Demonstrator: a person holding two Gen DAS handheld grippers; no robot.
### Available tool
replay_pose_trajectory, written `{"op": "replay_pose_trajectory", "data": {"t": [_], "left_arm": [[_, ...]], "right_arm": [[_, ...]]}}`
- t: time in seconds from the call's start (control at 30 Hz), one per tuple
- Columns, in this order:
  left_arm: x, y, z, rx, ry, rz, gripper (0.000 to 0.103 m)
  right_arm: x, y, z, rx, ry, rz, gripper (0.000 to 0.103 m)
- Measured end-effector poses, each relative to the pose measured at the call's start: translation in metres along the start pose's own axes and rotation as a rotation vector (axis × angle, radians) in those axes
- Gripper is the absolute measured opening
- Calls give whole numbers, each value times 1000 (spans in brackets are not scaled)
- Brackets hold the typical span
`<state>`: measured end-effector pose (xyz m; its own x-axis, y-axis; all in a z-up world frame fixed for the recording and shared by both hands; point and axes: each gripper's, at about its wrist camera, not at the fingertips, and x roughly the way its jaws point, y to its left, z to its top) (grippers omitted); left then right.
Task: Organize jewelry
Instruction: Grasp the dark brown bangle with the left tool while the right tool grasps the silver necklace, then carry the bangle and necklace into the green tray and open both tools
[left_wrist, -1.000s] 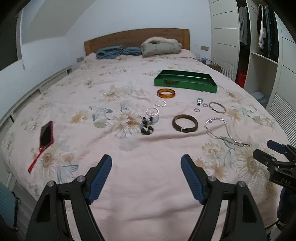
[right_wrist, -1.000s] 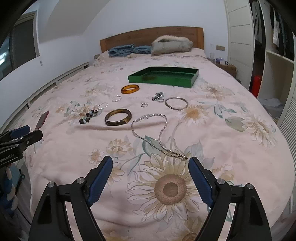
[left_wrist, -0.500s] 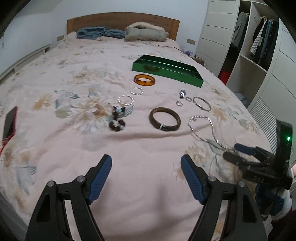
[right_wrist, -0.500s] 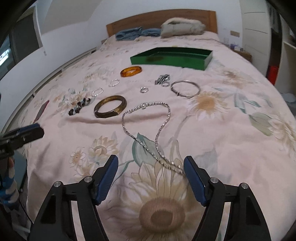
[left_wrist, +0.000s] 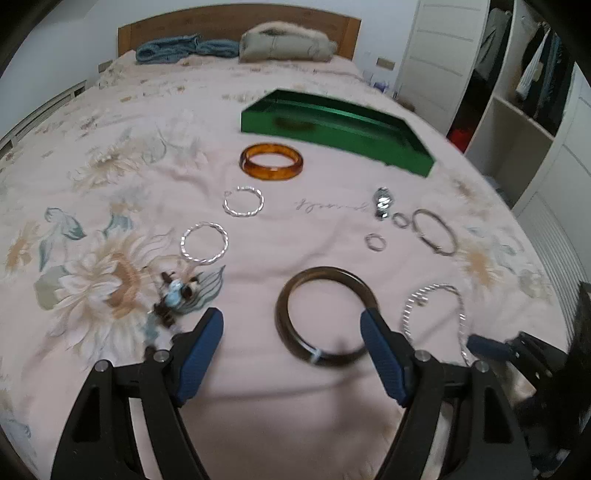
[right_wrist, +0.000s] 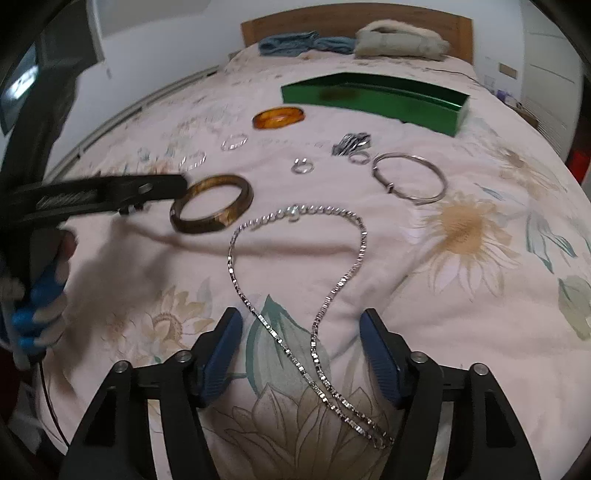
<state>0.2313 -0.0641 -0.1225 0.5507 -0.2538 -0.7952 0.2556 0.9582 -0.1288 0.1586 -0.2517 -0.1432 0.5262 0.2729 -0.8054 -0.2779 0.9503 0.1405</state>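
Observation:
Jewelry lies spread on a floral bedspread. My left gripper (left_wrist: 291, 347) is open, its jaws straddling the near part of a dark brown bangle (left_wrist: 325, 314), which also shows in the right wrist view (right_wrist: 212, 203). My right gripper (right_wrist: 301, 347) is open over a silver chain necklace (right_wrist: 295, 295), whose strands run between its jaws. An amber bangle (left_wrist: 271, 161), two twisted silver rings (left_wrist: 204, 243), a beaded bracelet (left_wrist: 173, 295), a thin silver bangle (right_wrist: 408, 177) and small rings (right_wrist: 303, 165) lie farther out. A green tray (left_wrist: 332, 127) sits beyond them.
Folded blue clothes (left_wrist: 184, 46) and a beige jacket (left_wrist: 284, 44) lie by the wooden headboard. An open wardrobe (left_wrist: 524, 92) stands to the right of the bed. The left gripper's arm (right_wrist: 96, 195) shows at the left of the right wrist view.
Both grippers have moved forward and lower toward the jewelry. The left now straddles the dark bangle and the right sits over the chain. Both stay open.

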Motion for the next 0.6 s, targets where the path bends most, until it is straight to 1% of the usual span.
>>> {"op": "replay_pose_trajectory", "data": {"t": [0.03,0.07,0.1,0.13,0.17,0.23,0.27,0.3,0.33,0.37,0.4,0.5,0.6], "left_arm": [[7,0,1,-1,15,5,73],[13,0,1,-3,30,5,64],[20,0,1,-4,52,0,54],[27,0,0,-4,69,5,52],[32,-2,-2,6,76,24,48],[34,-6,-2,30,75,43,44],[33,-9,-2,46,74,48,37],[33,-12,-2,53,76,47,26],[33,-14,-2,63,79,50,21],[33,-17,-2,74,81,55,11],[32,-19,-2,85,82,59,9],[26,-27,-3,125,64,90,9],[13,-30,-5,135,39,90,9]], "right_arm": [[2,1,0,-12,7,-5,62],[4,1,-1,-18,10,-10,61],[5,1,-1,-21,11,-17,56],[5,0,0,-22,10,-26,49],[5,-2,0,-21,9,-34,45],[4,-7,0,-2,4,-42,27],[3,-10,0,8,1,-42,23],[2,-12,0,18,-2,-44,15],[0,-14,-1,26,-7,-52,6],[-2,-15,-1,30,-11,-60,5],[-5,-15,-2,35,-16,-68,4],[-18,-17,-6,52,-41,-96,4],[-39,-21,-11,77,-79,-115,4]]}}
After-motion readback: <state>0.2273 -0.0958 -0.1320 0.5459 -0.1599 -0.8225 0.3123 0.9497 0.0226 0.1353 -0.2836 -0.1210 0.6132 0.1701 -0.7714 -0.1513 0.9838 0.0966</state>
